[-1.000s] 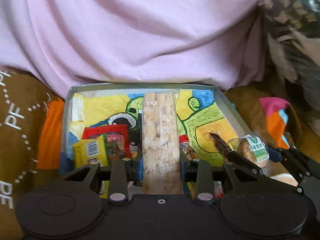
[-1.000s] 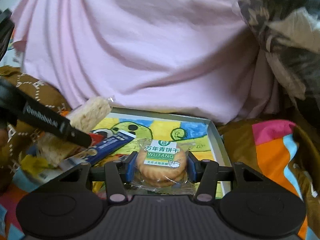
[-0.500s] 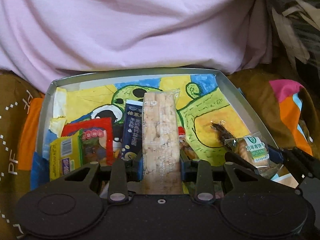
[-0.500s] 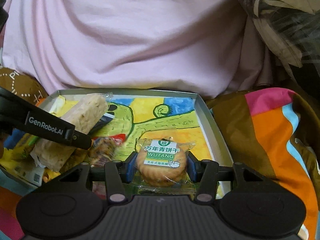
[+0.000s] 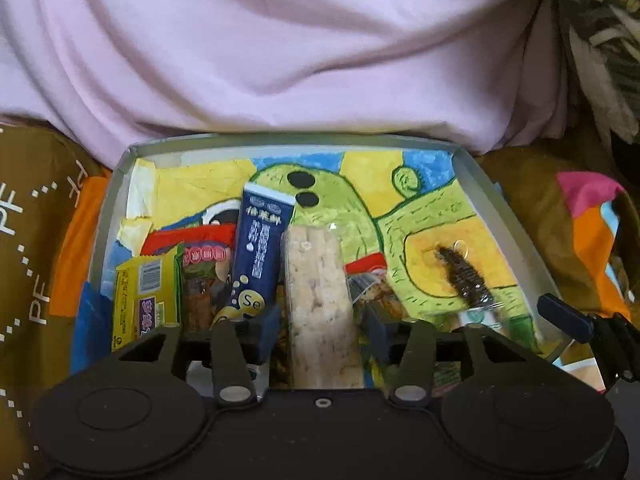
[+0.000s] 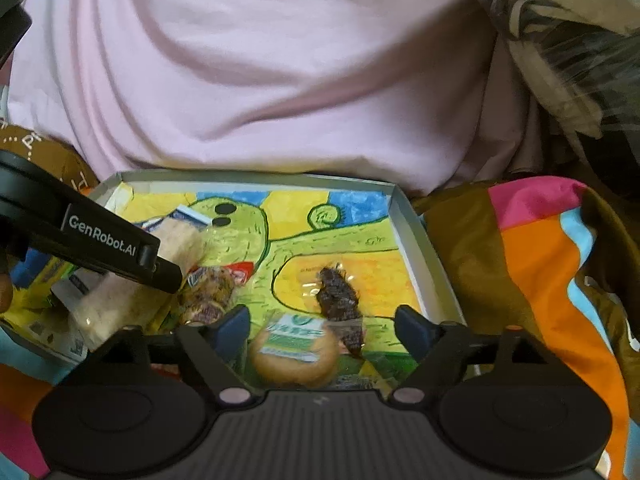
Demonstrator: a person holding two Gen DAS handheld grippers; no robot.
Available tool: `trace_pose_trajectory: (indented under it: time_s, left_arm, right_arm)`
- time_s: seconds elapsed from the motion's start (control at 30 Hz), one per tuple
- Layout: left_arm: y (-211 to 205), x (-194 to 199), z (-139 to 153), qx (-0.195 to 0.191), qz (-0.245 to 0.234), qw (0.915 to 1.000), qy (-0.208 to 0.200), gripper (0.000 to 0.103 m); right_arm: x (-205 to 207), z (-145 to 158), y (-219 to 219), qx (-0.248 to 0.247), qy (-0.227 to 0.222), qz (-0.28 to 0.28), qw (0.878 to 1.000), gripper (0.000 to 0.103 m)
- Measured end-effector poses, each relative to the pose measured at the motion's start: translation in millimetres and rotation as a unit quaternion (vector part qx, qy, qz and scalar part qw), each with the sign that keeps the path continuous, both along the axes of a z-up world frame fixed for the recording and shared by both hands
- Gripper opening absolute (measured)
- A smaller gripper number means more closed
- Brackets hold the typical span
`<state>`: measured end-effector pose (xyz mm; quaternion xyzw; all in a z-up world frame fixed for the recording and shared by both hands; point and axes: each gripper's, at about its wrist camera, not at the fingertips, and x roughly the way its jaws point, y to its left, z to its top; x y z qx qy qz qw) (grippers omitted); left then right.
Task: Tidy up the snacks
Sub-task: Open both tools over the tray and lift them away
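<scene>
A pink sheet filled the upper frame; below it, at centre, lay one tray with a cartoon lining. The left claw gripped one rice bar above the tray's lower middle. The right claw stood wide open, its jaws clear of one biscuit that sat blurred between them at the tray's lower edge, just beside one dark snack. At lower left lay one blue sachet, one yellow packet and one red packet. Dropped here, the bar would likely land on that crowded pile and slide; the biscuit looked close enough to the rim to tip out.
</scene>
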<state>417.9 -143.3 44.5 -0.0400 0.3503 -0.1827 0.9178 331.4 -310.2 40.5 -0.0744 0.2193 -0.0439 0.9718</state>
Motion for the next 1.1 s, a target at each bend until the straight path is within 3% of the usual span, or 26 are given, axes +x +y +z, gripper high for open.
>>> trace_pose_trajectory:
  time_s: [0.13,0.23,0.4,0.7,0.93,1.1]
  left_arm:
    - [-0.3,-11.9,13.0,-0.011,-0.006,0.9997,-0.021,0.069]
    - [3.0,-24.1,24.6,-0.026,-0.004,0.999,-0.036,0.084]
    - [14.0,-51.0,42.8,-0.039,0.001,0.9969,-0.069,0.099]
    - [43.4,-107.6,65.8,-0.04,0.027,0.9906,-0.128,0.102]
    - [65.6,-150.3,71.6,-0.026,0.033,0.9868,-0.156,0.102]
    - [84.7,-181.1,68.8,-0.014,0.065,0.9824,-0.175,0.102]
  right_arm:
    - [-10.3,9.0,-0.5,0.012,-0.015,-0.004,1.0,0.094]
    - [-22.5,16.8,3.0,0.011,-0.028,-0.011,0.999,0.101]
    - [-46.1,30.0,6.2,0.022,-0.032,-0.011,0.999,0.103]
    - [-97.5,52.3,27.6,0.015,-0.061,0.009,0.998,0.103]
    - [-136.2,62.8,44.6,0.03,-0.078,0.019,0.996,0.103]
    - [-162.0,66.9,58.5,0.03,-0.084,0.034,0.995,0.103]
